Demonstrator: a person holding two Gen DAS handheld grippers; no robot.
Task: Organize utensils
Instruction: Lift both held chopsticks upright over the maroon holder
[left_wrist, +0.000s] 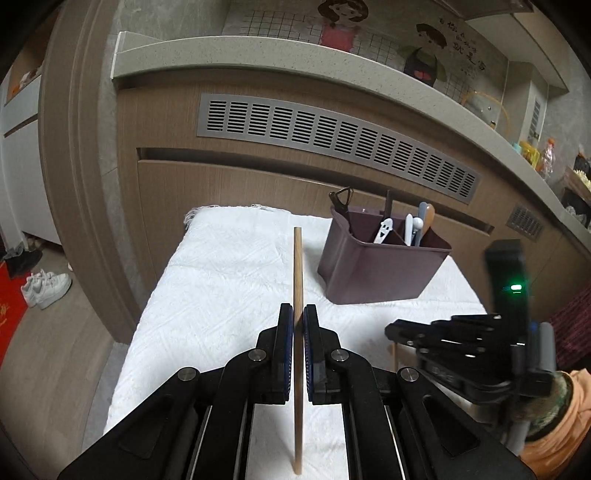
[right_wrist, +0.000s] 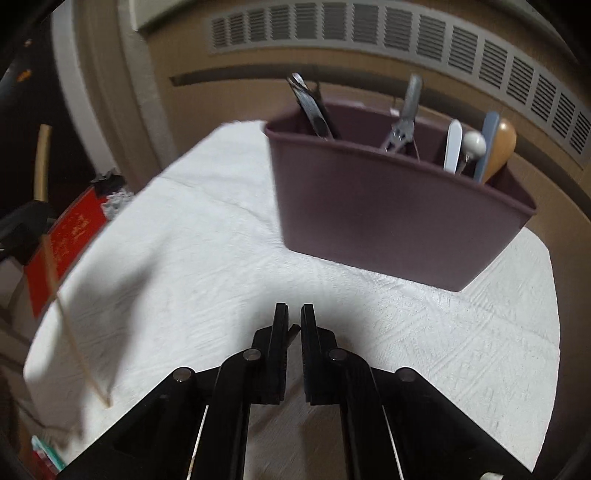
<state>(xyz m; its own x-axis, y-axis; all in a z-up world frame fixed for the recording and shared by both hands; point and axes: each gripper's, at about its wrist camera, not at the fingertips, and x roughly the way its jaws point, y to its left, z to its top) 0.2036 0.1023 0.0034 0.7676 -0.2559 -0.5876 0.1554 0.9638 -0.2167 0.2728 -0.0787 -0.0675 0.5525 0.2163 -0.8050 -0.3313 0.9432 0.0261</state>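
My left gripper is shut on a wooden chopstick and holds it lengthwise above the white cloth. The same chopstick shows at the left edge of the right wrist view. A purple utensil caddy stands at the far right of the cloth, with several utensils upright in its compartments; it also fills the right wrist view. My right gripper is nearly closed on the tip of a small dark piece, low over the cloth in front of the caddy. The right gripper shows from the side at right.
The cloth-covered table stands against a wooden counter front with a metal vent grille. White shoes and a red mat lie on the floor at left. Bottles and clutter sit on the countertop at right.
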